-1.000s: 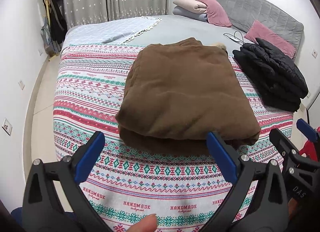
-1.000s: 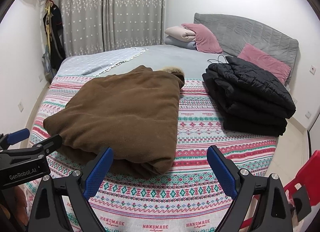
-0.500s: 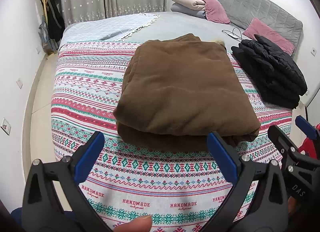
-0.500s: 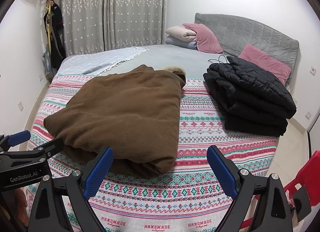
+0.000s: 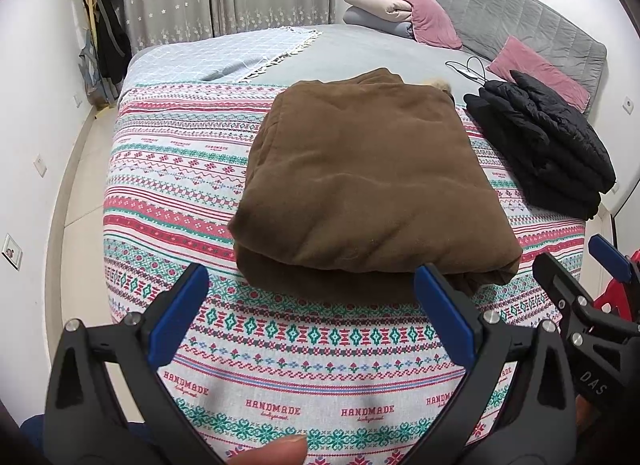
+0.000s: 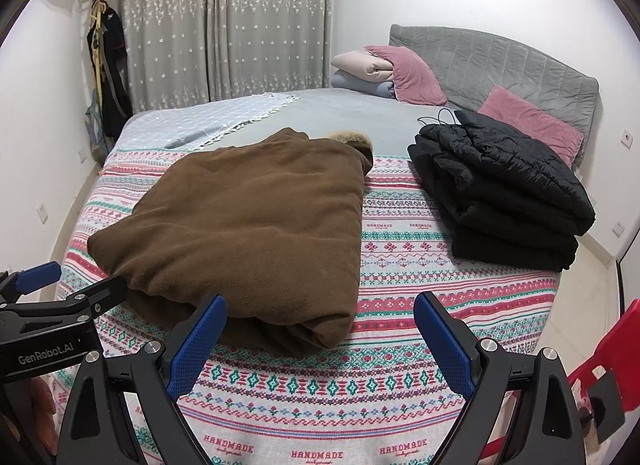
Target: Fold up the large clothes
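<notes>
Left wrist | left claw (image 5: pixel 312 317) spread | right claw (image 6: pixel 320 337) spread | brown coat (image 5: pixel 368 185) folded rectangular, plush

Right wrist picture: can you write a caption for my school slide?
Open right gripper above a patterned blanket, facing a folded brown coat beside a folded black jacket.
</notes>
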